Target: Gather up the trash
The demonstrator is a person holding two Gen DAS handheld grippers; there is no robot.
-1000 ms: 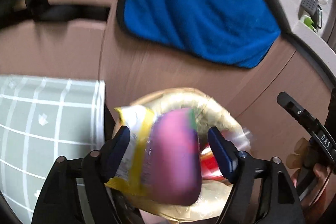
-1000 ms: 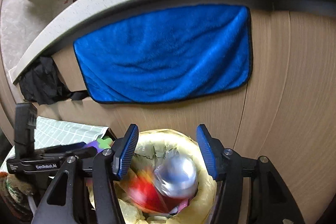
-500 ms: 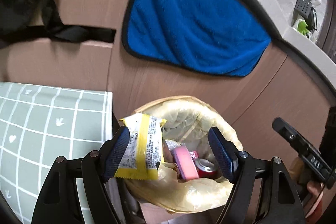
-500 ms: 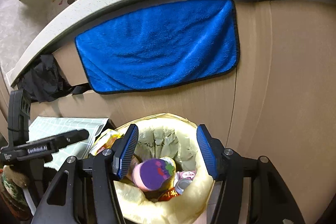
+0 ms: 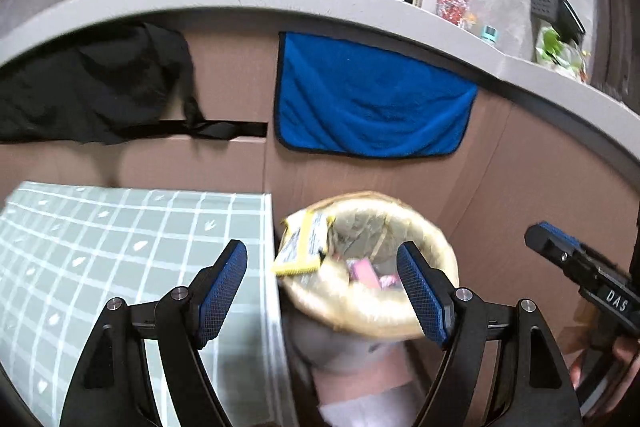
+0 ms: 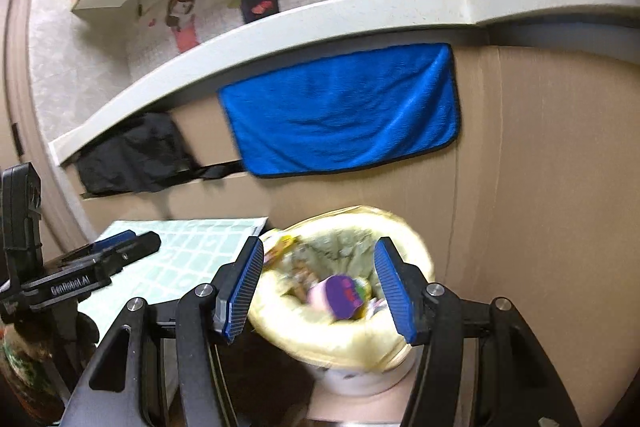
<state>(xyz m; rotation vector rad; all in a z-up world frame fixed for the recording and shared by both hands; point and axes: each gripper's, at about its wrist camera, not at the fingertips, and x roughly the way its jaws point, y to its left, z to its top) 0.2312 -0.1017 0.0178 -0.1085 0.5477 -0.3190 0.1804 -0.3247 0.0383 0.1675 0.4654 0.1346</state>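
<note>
Beside the checked table (image 5: 120,247), the lined bin (image 5: 400,315) holds the trash. Biggest inside, a purple packet (image 6: 344,297), looks light and squashy. Smaller, a yellow wrapper (image 5: 304,251) drapes over the near rim; thin, crinkly, slippery, best pinched at its free edge. Left gripper (image 5: 324,291) hovers above the bin, angled down, jaws wide and empty. Right gripper (image 6: 320,291) likewise, nothing held.
</note>
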